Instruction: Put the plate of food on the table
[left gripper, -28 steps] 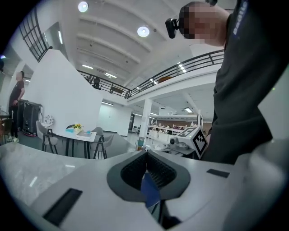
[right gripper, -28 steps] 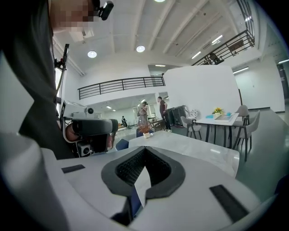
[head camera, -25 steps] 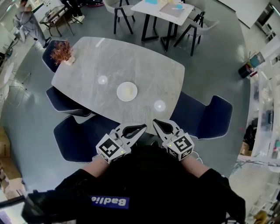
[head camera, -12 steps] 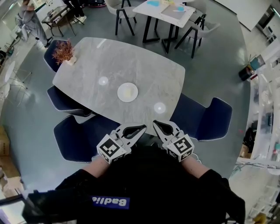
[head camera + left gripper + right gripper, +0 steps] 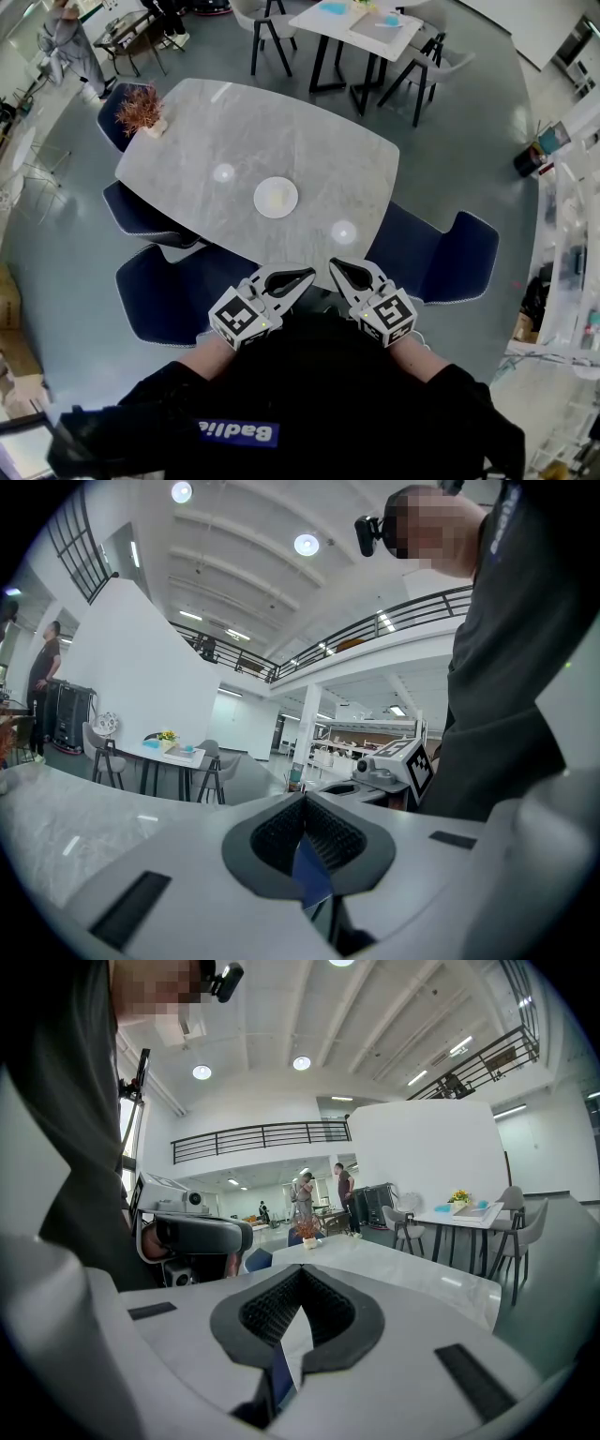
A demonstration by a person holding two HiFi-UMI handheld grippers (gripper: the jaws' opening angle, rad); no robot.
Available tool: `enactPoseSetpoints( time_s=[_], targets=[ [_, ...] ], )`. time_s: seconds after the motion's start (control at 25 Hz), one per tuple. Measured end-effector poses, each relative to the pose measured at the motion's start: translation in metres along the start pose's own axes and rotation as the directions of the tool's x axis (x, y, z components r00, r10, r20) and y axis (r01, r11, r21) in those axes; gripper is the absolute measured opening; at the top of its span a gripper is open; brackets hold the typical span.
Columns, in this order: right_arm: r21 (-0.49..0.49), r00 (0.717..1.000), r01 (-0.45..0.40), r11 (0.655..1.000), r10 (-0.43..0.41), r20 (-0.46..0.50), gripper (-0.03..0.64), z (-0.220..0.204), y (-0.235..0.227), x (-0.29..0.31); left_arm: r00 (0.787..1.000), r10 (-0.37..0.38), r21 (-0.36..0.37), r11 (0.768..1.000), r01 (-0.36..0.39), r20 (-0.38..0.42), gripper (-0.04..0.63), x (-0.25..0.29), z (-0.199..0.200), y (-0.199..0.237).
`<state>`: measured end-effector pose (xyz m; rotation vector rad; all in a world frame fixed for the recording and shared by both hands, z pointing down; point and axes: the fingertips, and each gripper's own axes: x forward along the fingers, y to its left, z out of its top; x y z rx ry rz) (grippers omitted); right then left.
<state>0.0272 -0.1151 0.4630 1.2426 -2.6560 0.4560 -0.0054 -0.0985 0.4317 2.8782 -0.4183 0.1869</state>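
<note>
A white plate with pale food [image 5: 276, 197] rests near the middle of the grey marble table [image 5: 309, 150] in the head view. Both grippers hang close to my body, short of the table's near edge and well apart from the plate. The left gripper [image 5: 308, 275] is shut with nothing in it, its ribbed pads meeting in the left gripper view [image 5: 303, 804]. The right gripper [image 5: 333, 265] is shut and empty too, its pads closed in the right gripper view [image 5: 300, 1275].
Navy chairs [image 5: 167, 298] [image 5: 439, 253] stand along the table's near side, another [image 5: 139, 212] at its left. A dried plant in a pot [image 5: 139, 109] sits on the far left corner. A white table with chairs [image 5: 361, 26] and a person [image 5: 67, 42] are farther back.
The head view has drifted a little, so the table and plate sit slightly lower and to the right. Both grippers stay still and shut.
</note>
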Motion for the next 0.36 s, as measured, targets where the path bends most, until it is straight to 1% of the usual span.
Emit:
enactPoseSetpoints(
  time_s=[0.36],
  targets=[
    [0.002, 1.0, -0.002, 1.0, 0.002, -0.005, 0.008, -0.0002, -0.0016, 0.0001, 1.0, 0.003, -0.005, 1.0, -0.003, 0.0, 0.009, 0.0007, 0.0002, 0.0001]
  ],
)
